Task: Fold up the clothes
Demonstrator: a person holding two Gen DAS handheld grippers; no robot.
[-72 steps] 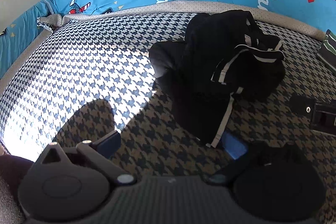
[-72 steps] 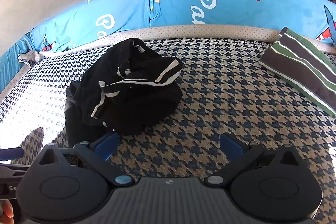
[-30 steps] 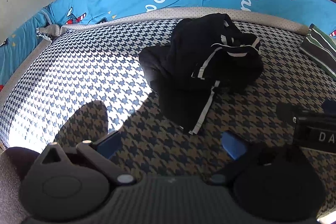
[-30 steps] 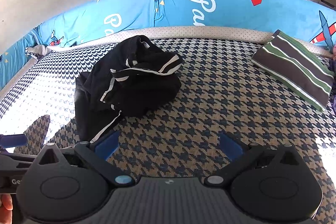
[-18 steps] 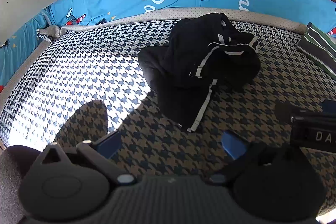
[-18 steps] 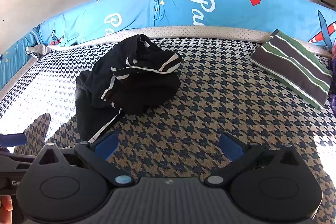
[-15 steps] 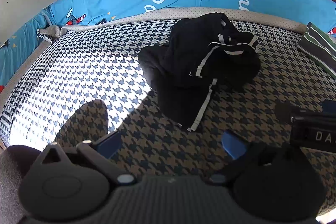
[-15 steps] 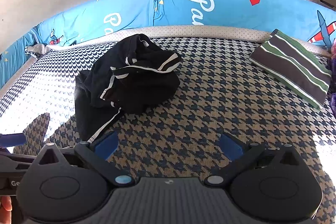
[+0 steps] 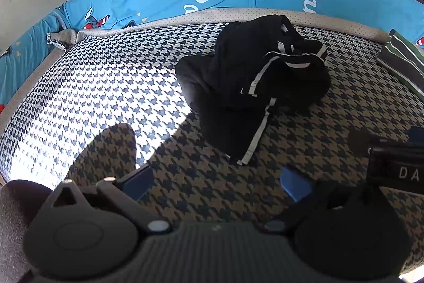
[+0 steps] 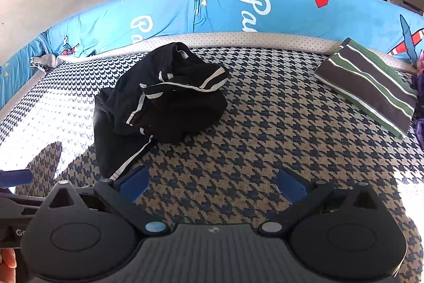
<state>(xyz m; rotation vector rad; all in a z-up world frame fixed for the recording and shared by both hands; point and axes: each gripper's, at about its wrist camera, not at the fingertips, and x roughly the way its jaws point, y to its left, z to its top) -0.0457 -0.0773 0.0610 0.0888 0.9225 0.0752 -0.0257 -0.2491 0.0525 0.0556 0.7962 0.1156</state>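
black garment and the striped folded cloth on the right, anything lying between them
Nothing. In the right wrist view only bare houndstooth mat separates the black garment from the striped folded cloth.

— How's the light from where you stand?
— Hard sun falls on the left of the bed [image 9: 79, 102], nearly washing out its check; my left gripper [image 9: 216, 181] throws a sharp shadow there.
— And the picture itself?
— Sharp in the middle. My fisheye bows the blue bolster [image 10: 225, 9] and darkens the corners.

Houndstooth mat [image 10: 265, 123]; blue printed bolster [image 10: 291, 9] along far edge; striped cushion [image 10: 371, 86] right.
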